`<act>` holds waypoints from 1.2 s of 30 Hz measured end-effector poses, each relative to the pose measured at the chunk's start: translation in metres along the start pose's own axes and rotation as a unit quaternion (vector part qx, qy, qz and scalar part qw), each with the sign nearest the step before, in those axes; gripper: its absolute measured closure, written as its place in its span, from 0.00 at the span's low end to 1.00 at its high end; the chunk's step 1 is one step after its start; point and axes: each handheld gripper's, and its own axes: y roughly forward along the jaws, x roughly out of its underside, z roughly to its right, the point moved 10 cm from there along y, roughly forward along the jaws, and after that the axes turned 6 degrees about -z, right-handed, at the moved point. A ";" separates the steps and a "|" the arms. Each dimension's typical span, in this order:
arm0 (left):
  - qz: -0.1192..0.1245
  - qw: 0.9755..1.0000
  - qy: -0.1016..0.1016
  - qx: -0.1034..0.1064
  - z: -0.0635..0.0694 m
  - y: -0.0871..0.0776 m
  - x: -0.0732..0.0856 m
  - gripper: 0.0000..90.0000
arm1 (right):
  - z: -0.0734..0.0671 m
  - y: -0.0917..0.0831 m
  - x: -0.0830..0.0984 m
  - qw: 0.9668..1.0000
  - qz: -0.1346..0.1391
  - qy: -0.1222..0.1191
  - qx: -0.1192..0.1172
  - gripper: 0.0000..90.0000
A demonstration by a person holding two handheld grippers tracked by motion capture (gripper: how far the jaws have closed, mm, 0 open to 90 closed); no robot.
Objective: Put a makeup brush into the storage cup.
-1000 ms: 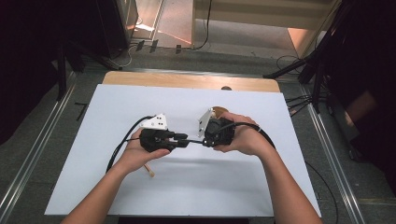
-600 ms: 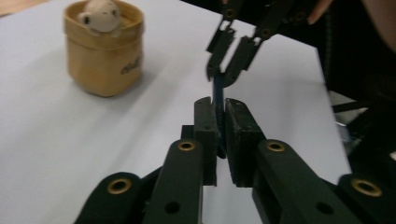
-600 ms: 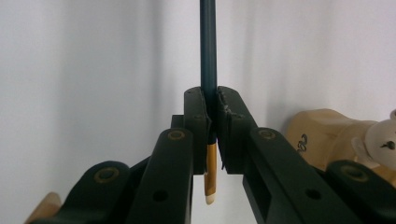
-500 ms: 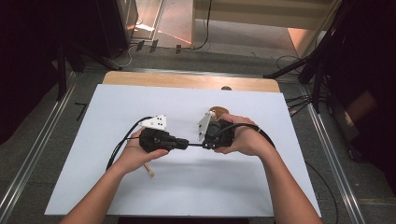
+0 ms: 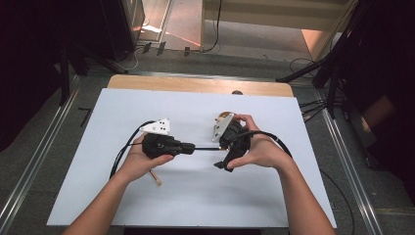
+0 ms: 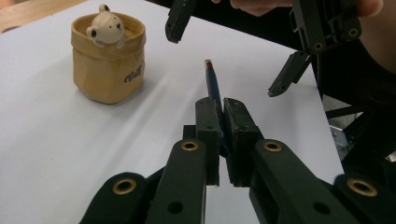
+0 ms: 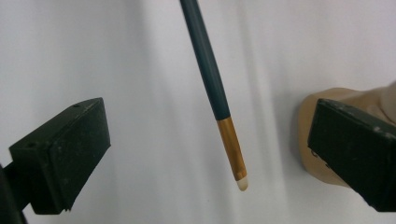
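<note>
Pencil (image 6: 213, 83), dark blue-green w/ gold ferrule & pale eraser tip, is clamped in left claw (image 6: 222, 135), pads pressed tight on the shaft. In the left gripper view it sticks out fwd past the pads, above the white sheet on the desk (image 5: 195, 205), eraser end pointing toward right claw (image 6: 233, 51). High view: pencil (image 5: 208, 148) reads as a thin dark line running level btw the two grippers, left claw (image 5: 188, 147) on one end, right claw (image 5: 222, 155) near the other.

Right claw (image 7: 210, 154) is wide; its jaws have just been opening. Pencil's eraser end (image 7: 219, 107) hangs btw the two black pads w/o touching either, clear gap on both sides. So left side alone carries it.

Tan pouch-style holder (image 6: 108, 58) w/ small white bear figure (image 6: 106, 29) peeking over the rim stands upright on the white sheet, well off to the side of the pencil in the left gripper view. Right gripper view: part of same holder (image 7: 322, 140) sits behind the pad on that side. High view: holder (image 5: 224, 116) is mostly hidden behind right gripper's grey plate.

Person's left hand (image 5: 139, 164) & right hand (image 5: 259, 149) grip the bodies, forearms coming in from the bottom edge. Thin pale stick (image 5: 155, 177) lies on the sheet just under left hand; can't tell what it is. Black cables (image 5: 125, 149) trail from the left gripper.
</note>
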 end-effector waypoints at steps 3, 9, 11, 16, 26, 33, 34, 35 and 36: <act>0.009 1.000 -0.003 -0.004 -0.001 -0.001 -0.001 0.96 | 0.002 -0.001 0.001 0.999 0.028 0.028 0.002 0.00; 0.014 1.000 -0.003 -0.008 -0.002 -0.002 -0.002 0.96 | 0.005 0.004 0.007 0.994 0.073 0.076 0.005 0.00; 0.016 1.000 -0.003 -0.009 -0.002 -0.003 -0.002 0.96 | 0.004 0.003 0.007 0.992 0.093 0.088 -0.002 0.00; 0.022 1.000 -0.004 -0.010 -0.003 -0.004 -0.003 0.96 | 0.005 0.000 0.006 0.985 0.131 0.109 0.008 0.00; 0.032 0.999 -0.007 -0.016 -0.005 -0.008 -0.002 0.96 | 0.000 0.007 0.008 0.974 0.173 0.145 -0.006 0.00; 0.045 0.999 -0.006 -0.022 -0.005 -0.013 -0.004 0.96 | -0.001 0.008 0.007 0.963 0.205 0.174 0.004 0.00; 0.045 0.999 -0.006 -0.024 -0.005 -0.014 -0.004 0.96 | -0.001 0.007 0.007 0.960 0.212 0.181 0.002 0.00; 0.047 0.999 -0.006 -0.025 -0.006 -0.015 -0.004 0.96 | -0.001 0.006 0.006 0.957 0.221 0.188 0.000 0.00; 0.049 0.998 -0.006 -0.026 -0.006 -0.015 -0.005 0.96 | 0.000 0.005 0.006 0.953 0.232 0.194 0.002 0.00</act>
